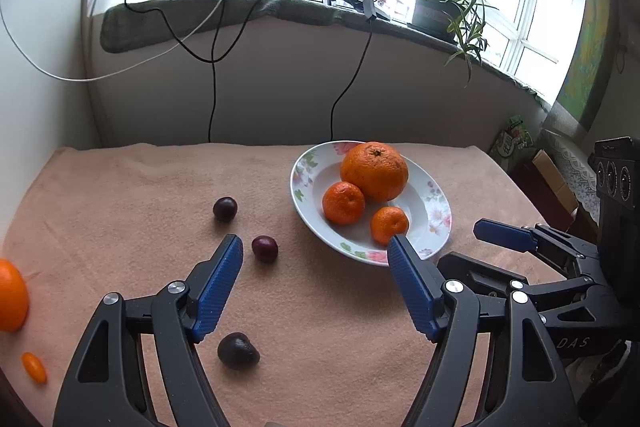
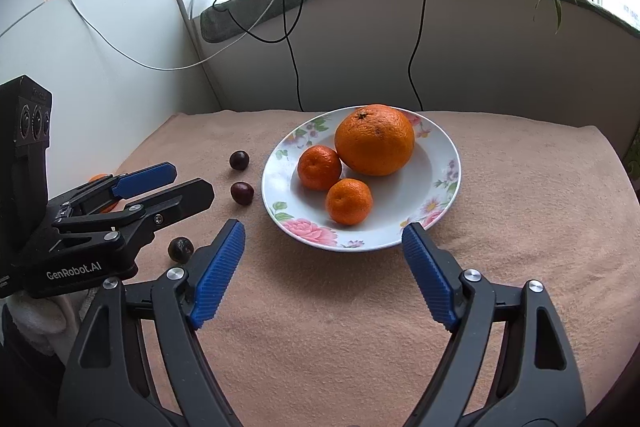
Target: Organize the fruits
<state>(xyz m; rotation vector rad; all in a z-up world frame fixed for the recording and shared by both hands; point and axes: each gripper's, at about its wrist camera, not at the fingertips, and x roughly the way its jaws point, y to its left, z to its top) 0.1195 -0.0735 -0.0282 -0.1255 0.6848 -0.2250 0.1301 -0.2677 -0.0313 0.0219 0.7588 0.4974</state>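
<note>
Left gripper (image 1: 314, 247) and right gripper (image 2: 322, 233): jaws released, empty. White floral porcelain plate (image 2: 440, 183) at frame centre; bare peach-cloth bench (image 2: 520, 227) lower right, open to its edge.

The left tongs (image 1: 314, 247) gape wide, nothing between them. The right tongs (image 2: 323, 233) gape wide too, empty. Both tilt downward, side by side.
</note>
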